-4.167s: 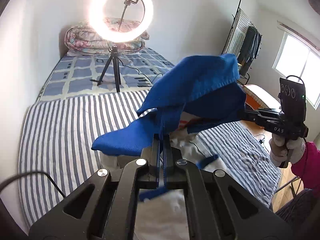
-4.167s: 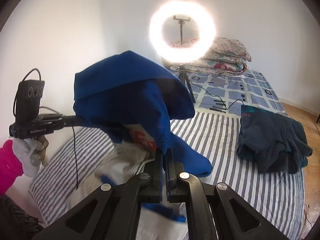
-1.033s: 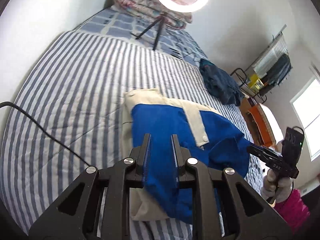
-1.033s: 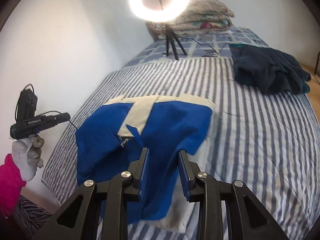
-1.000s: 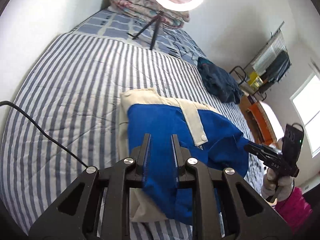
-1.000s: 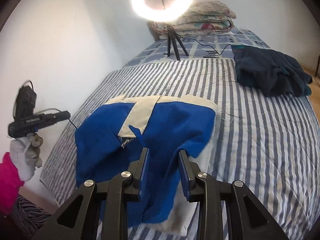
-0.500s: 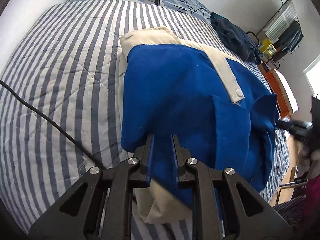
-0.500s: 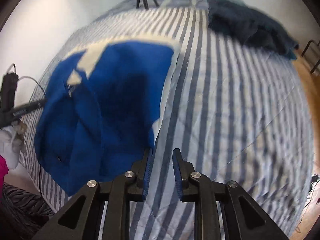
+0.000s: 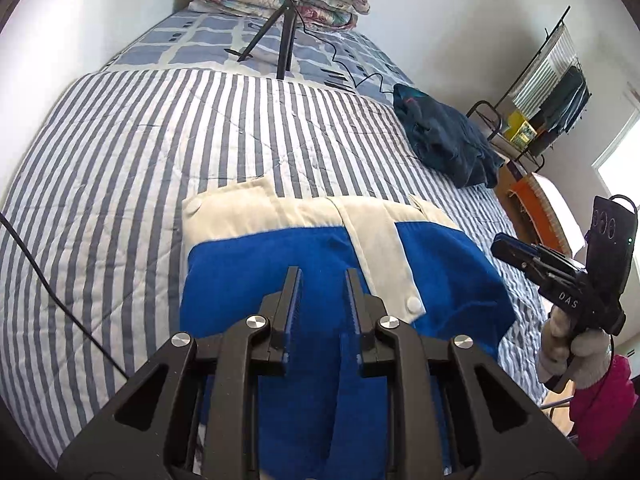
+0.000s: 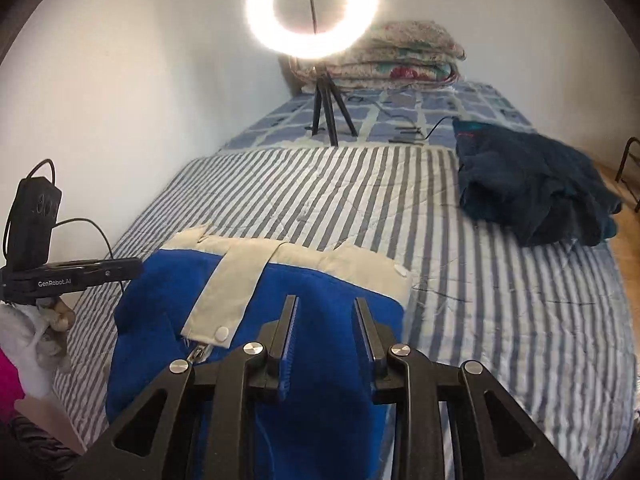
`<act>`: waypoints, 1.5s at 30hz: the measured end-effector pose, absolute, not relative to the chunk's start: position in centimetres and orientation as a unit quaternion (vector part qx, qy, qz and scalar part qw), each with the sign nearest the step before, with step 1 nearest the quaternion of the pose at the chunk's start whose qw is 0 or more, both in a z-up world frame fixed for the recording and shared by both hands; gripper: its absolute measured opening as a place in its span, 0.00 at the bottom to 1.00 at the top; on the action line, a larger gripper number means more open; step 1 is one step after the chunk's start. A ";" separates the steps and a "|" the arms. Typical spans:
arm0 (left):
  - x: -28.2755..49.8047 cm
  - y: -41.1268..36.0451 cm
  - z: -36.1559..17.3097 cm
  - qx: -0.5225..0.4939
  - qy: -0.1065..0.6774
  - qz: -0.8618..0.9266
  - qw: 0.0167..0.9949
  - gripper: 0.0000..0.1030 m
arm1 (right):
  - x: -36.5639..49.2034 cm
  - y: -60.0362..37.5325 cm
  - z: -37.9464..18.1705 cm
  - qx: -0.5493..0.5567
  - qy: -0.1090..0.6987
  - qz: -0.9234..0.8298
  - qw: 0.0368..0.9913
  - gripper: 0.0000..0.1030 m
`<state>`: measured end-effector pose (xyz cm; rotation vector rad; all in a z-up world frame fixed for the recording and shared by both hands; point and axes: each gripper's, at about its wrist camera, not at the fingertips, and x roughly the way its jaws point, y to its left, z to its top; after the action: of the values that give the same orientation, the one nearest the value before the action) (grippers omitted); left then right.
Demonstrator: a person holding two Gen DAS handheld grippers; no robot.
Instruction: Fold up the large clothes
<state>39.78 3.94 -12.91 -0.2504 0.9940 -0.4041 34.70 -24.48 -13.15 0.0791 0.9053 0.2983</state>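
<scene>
Near the bed's point(image 9: 120, 152) foot edge, the blue jacket point(image 9: 280, 264) lies spread, unfolded. Both the left hand-held gripper point(image 9: 320, 296) and right hand-held gripper point(image 10: 325, 326) hover released, grasping nothing.

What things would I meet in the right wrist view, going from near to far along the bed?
right gripper → blue and cream jacket → bare striped cover → tripod → folded floral quilts
</scene>
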 end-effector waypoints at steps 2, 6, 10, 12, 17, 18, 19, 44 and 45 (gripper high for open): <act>40.7 3.6 -13.6 -0.109 0.482 -0.190 0.849 0.19 | 35.0 -23.9 -14.1 0.023 0.448 0.152 0.881 0.26; 41.7 3.6 -16.6 -0.092 0.508 -0.177 0.838 0.19 | 35.8 -23.6 -17.6 -0.025 0.492 0.148 0.857 0.22; 41.9 3.9 -19.2 -0.100 0.520 -0.174 0.830 0.17 | 35.8 -25.1 -20.4 0.003 0.518 0.137 0.844 0.22; 41.6 3.5 -18.5 -0.083 0.518 -0.169 0.834 0.17 | 35.7 -24.8 -19.4 -0.016 0.520 0.135 0.843 0.22; 38.8 3.4 -15.0 -0.052 0.481 -0.175 0.857 0.17 | 33.0 -26.0 -14.7 0.006 0.475 0.162 0.865 0.22; 38.0 3.5 -14.5 -0.054 0.473 -0.185 0.860 0.18 | 32.0 -26.2 -13.6 0.012 0.458 0.178 0.871 0.24; 37.1 3.5 -13.9 -0.051 0.466 -0.191 0.862 0.22 | 31.3 -26.2 -12.6 0.017 0.444 0.195 0.875 0.24; 31.9 -0.3 -16.9 0.051 0.462 -0.181 0.867 0.22 | 31.8 -20.3 -17.3 -0.019 0.486 0.250 0.837 0.21; 31.9 -0.3 -17.0 0.051 0.462 -0.182 0.867 0.22 | 32.1 -20.7 -17.8 -0.006 0.492 0.248 0.834 0.21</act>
<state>31.92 -0.30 -17.02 0.1063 0.9676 -0.3806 32.06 -20.70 -17.76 -0.0128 1.0429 0.5263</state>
